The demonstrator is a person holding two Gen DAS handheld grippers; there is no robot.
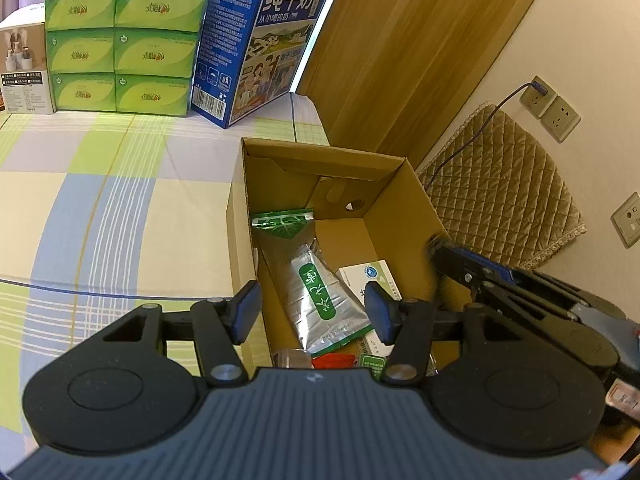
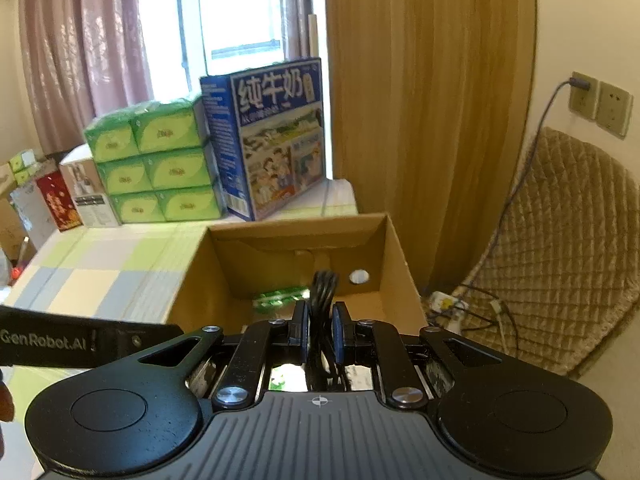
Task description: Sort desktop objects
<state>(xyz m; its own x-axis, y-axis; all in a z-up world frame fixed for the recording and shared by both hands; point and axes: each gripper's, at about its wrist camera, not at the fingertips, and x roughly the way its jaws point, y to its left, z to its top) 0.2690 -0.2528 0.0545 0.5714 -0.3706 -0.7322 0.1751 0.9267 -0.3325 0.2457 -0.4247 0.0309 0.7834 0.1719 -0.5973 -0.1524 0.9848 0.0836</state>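
An open cardboard box (image 1: 236, 216) stands on the checked tablecloth at the table's right edge. Inside lie a silver pouch with a green label (image 1: 320, 296), a white medicine box (image 1: 368, 276) and small red and green packets near the front. My left gripper (image 1: 312, 312) is open above the box's near end, fingers apart with nothing between them. My right gripper (image 2: 320, 328) is shut on a coiled black cable (image 2: 322, 292) and hovers over the same box (image 2: 396, 248). In the left wrist view the right gripper (image 1: 472, 268) shows above the box's right wall.
A blue milk carton (image 1: 256, 40), stacked green tissue packs (image 1: 120, 40) and a white product box (image 1: 24, 68) line the table's back. A wooden panel (image 1: 400, 48), a quilted chair (image 1: 500, 184), wall sockets (image 1: 548, 108) and a trailing cord (image 2: 520, 184) stand to the right.
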